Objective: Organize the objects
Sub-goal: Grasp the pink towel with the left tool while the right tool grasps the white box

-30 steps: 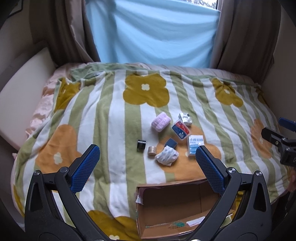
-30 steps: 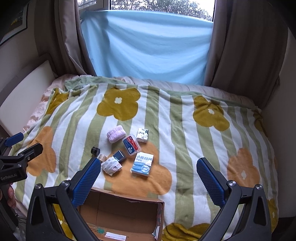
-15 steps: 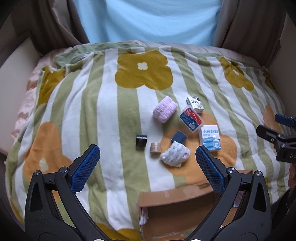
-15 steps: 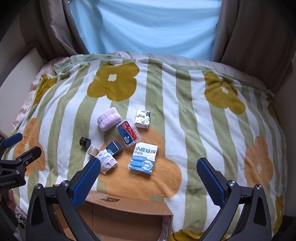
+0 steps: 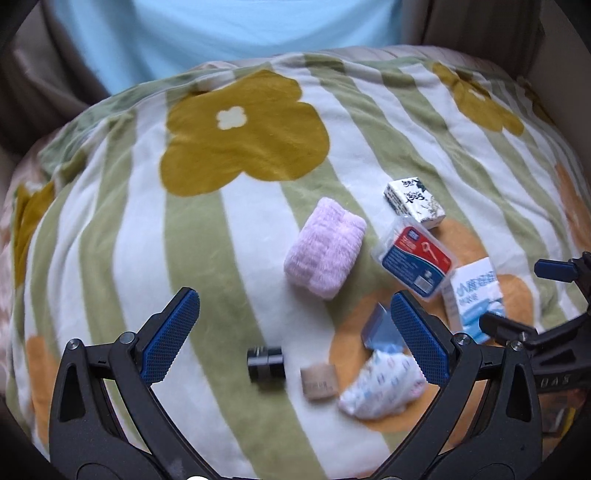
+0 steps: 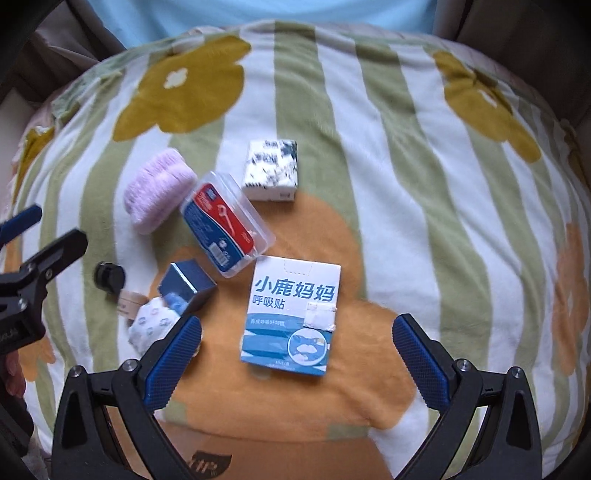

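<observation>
Several small items lie on a striped flower blanket (image 5: 122, 236). My left gripper (image 5: 295, 336) is open and empty above a black cylinder (image 5: 265, 363) and a tan roll (image 5: 319, 376). A pink towel roll (image 5: 325, 246) lies just beyond it. My right gripper (image 6: 297, 360) is open and empty, its fingers either side of a blue-and-white box (image 6: 291, 314). A clear case with a red-blue label (image 6: 226, 224), a black-and-white tissue pack (image 6: 271, 169), a dark blue box (image 6: 188, 284) and a patterned white pouch (image 6: 153, 325) lie near.
A cardboard box edge (image 6: 258, 458) shows at the bottom of the right wrist view. Brown curtains (image 5: 44, 62) and a light blue sheet (image 5: 221, 33) hang behind the bed. The right half of the blanket (image 6: 461, 221) holds no items.
Both grippers have moved forward and down toward the items, which now look much larger. The cardboard box has dropped out of the left wrist view. Both grippers stay open.
</observation>
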A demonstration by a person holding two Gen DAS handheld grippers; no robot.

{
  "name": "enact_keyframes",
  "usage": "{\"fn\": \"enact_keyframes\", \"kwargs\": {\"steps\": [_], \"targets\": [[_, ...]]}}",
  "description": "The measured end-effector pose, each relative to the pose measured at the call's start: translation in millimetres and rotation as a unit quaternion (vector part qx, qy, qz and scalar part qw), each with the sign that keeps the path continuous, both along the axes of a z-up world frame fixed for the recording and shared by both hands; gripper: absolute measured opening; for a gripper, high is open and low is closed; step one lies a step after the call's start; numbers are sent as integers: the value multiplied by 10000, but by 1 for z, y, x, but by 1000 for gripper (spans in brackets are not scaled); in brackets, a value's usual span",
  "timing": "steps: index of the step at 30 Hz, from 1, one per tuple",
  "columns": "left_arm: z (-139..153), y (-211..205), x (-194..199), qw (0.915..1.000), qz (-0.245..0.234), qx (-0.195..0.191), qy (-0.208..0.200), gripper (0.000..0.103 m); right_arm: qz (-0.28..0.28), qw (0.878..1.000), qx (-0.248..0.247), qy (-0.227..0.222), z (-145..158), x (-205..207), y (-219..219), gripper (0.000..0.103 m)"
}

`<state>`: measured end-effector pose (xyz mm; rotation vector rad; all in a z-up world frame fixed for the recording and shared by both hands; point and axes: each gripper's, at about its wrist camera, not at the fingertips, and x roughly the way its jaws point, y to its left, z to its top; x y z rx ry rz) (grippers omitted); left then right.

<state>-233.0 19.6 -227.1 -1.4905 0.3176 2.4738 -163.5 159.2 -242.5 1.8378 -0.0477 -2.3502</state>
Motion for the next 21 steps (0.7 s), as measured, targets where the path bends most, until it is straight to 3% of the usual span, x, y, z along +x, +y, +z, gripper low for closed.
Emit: {"fn": "enact_keyframes", "kwargs": {"steps": [9, 12, 15, 17, 21], "targets": [[-57, 22, -44, 9986, -458, -254, -89, 99, 221, 9990, 172, -359, -42, -12, -7, 102], [-64, 24, -48, 9980, -549, -289, -122, 94, 365, 9982, 276, -394, -47, -9, -10, 94], [-67, 25, -50, 9971, -720, -182, -168, 73, 492, 9974, 350, -403, -47, -4, -13, 83], [-69, 28, -49, 9961, -846, -126, -236, 59, 559, 9964, 437, -471, -49, -1, -15, 68], [-69, 37, -44, 9944, -1023, -182, -196, 48, 588, 9956, 572, -463, -48, 11, -14, 63]]}}
